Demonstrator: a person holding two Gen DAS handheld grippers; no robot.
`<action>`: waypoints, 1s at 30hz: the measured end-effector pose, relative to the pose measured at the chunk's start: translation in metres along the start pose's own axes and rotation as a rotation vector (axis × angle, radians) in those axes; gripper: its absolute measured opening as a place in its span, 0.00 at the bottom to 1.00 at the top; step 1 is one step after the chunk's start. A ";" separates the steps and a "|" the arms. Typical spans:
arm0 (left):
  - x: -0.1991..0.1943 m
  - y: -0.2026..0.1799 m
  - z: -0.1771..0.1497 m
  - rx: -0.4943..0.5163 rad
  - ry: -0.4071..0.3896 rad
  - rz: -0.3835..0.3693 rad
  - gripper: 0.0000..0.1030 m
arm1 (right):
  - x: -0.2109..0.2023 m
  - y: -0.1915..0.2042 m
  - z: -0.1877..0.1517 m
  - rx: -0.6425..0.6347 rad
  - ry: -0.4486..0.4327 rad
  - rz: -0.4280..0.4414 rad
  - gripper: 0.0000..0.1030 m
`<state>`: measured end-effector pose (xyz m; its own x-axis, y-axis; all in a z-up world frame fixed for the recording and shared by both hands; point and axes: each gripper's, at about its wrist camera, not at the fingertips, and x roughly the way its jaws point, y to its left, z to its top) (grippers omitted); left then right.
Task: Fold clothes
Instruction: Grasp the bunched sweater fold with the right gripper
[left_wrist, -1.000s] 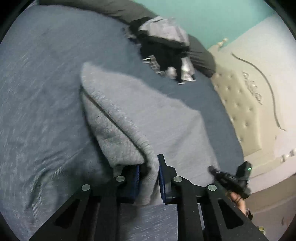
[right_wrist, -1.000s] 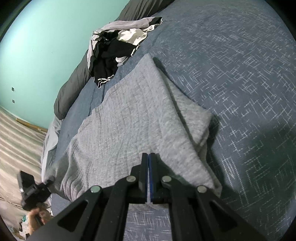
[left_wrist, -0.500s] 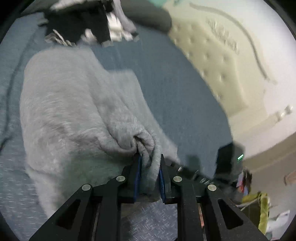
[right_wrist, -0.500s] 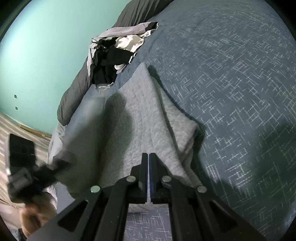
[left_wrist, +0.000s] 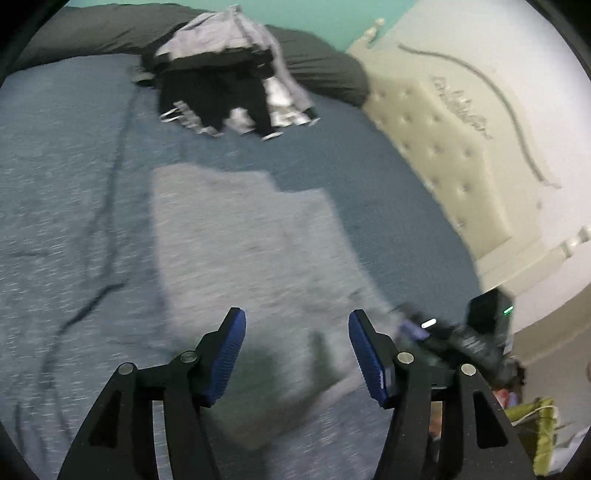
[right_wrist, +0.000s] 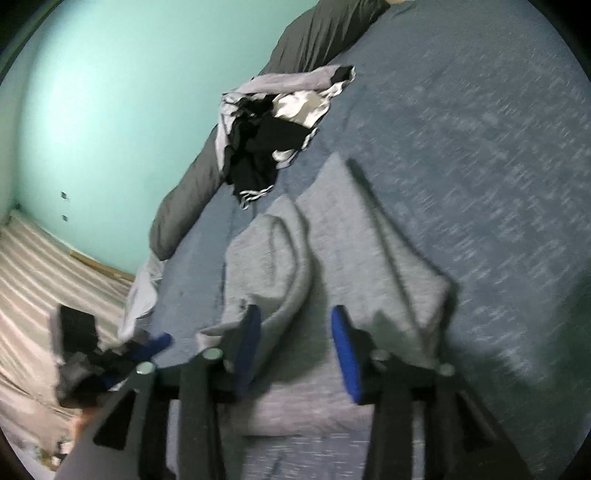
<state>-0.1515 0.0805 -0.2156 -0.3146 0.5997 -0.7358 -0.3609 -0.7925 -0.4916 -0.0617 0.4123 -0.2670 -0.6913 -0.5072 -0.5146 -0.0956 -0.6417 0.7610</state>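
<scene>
A light grey garment (left_wrist: 236, 240) lies folded on the blue bedspread (left_wrist: 55, 166); it also shows in the right wrist view (right_wrist: 332, 258), with one side lapped over the middle. My left gripper (left_wrist: 297, 328) is open and empty just above the garment's near edge. My right gripper (right_wrist: 295, 325) is open and empty over the same near edge. Each gripper shows blurred in the other's view, the right one (left_wrist: 476, 332) and the left one (right_wrist: 96, 354).
A heap of black, white and grey clothes (left_wrist: 229, 92) lies at the far side of the bed (right_wrist: 273, 125). A dark grey pillow roll (left_wrist: 325, 70) runs along the teal wall (right_wrist: 110, 92). A cream tufted headboard (left_wrist: 443, 158) stands on the right.
Both grippers have opened and let go of the grey garment. The left one carried its side over the middle before letting go; the fold now lies flat.
</scene>
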 end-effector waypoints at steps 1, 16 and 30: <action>0.000 0.006 -0.005 -0.005 0.016 0.002 0.60 | 0.003 0.002 0.001 0.002 0.010 0.017 0.42; 0.028 0.009 -0.035 0.023 0.100 0.019 0.60 | 0.073 0.029 -0.004 -0.105 0.169 -0.045 0.40; 0.039 -0.032 -0.037 0.137 0.151 0.027 0.60 | -0.010 0.051 0.017 -0.284 -0.047 -0.063 0.12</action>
<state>-0.1194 0.1248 -0.2460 -0.1941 0.5467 -0.8145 -0.4733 -0.7795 -0.4103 -0.0723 0.3944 -0.2164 -0.7237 -0.4383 -0.5331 0.0602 -0.8096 0.5838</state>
